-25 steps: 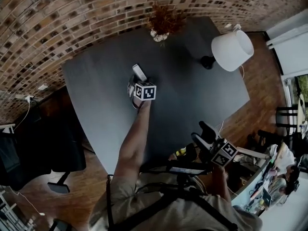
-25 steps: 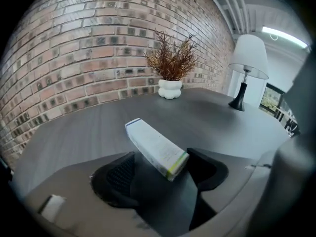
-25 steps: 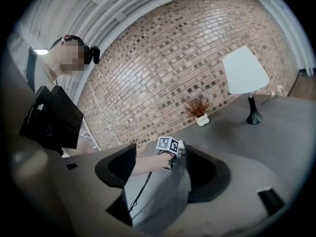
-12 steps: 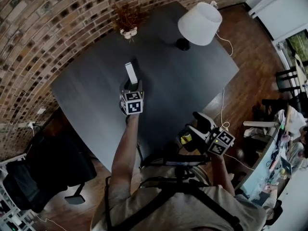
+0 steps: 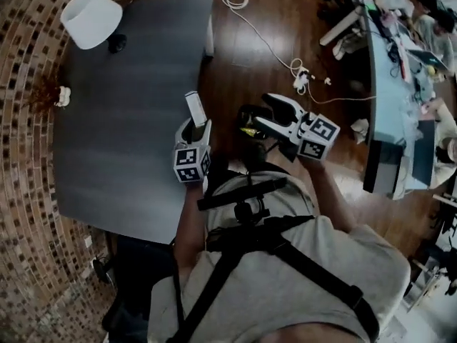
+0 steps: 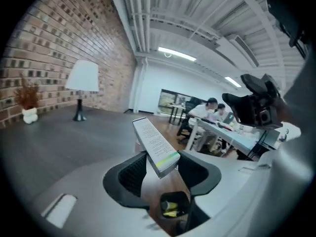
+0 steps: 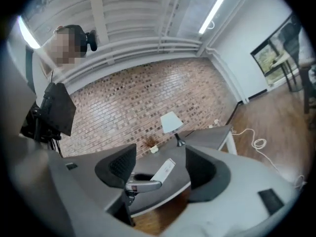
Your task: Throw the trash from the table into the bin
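Left gripper point(image 5: 194, 125) clamped on slim white box point(image 5: 192, 107), held up at table point(image 5: 128, 120) edge. Right gripper point(image 5: 266, 113): jaws apart, empty. Black bin point(image 5: 250, 128) with yellow scraps on floor between the 2 grippers.

tools point(image 5: 196, 125) point(image 5: 263, 111) 2 | box point(image 5: 193, 107) 1 | bin point(image 6: 182, 199) 1 | lamp point(image 5: 91, 18) 1

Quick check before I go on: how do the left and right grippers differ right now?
The left gripper is shut on a slim white box; the right gripper has its jaws apart and empty. The left hangs at the dark table edge; the right is out over the wood floor, beside the black bin. Each carries a marker cube.
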`<control>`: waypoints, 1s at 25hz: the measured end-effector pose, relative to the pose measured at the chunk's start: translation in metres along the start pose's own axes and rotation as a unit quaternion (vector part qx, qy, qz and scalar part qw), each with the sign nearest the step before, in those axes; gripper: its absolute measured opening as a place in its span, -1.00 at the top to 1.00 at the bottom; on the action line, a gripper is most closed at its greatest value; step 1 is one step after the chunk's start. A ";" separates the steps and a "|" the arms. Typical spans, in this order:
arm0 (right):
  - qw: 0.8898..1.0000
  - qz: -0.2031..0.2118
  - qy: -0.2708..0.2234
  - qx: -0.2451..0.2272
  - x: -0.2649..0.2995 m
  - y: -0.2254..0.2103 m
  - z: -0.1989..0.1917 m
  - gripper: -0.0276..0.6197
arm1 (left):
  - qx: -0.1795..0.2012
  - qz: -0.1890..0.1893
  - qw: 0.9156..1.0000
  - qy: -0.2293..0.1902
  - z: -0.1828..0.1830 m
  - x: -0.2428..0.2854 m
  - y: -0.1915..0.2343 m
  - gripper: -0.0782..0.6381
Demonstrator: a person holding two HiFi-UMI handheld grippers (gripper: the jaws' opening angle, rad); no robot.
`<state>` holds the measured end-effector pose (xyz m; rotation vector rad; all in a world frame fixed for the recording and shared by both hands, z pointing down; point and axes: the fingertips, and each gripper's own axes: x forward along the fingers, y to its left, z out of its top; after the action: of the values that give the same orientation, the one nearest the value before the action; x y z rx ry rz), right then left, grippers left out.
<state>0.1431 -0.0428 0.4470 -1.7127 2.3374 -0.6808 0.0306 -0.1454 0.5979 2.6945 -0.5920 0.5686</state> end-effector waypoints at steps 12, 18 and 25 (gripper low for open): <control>0.979 -0.186 -0.070 0.041 -0.246 -0.068 -0.026 -0.04 | 0.129 -0.202 0.940 0.244 -0.162 0.106 -0.197 0.23; 0.964 -0.243 -0.098 0.054 -0.278 -0.059 -0.029 -0.04 | 0.133 -0.222 0.912 0.319 -0.203 0.134 -0.197 0.23; 0.957 -0.262 -0.108 0.062 -0.283 -0.057 -0.030 -0.04 | 0.142 -0.229 0.900 0.344 -0.213 0.145 -0.197 0.21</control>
<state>0.2730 0.2158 0.4616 -2.2353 1.6648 -0.6536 0.1755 0.0591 0.8029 2.4753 0.3294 1.4426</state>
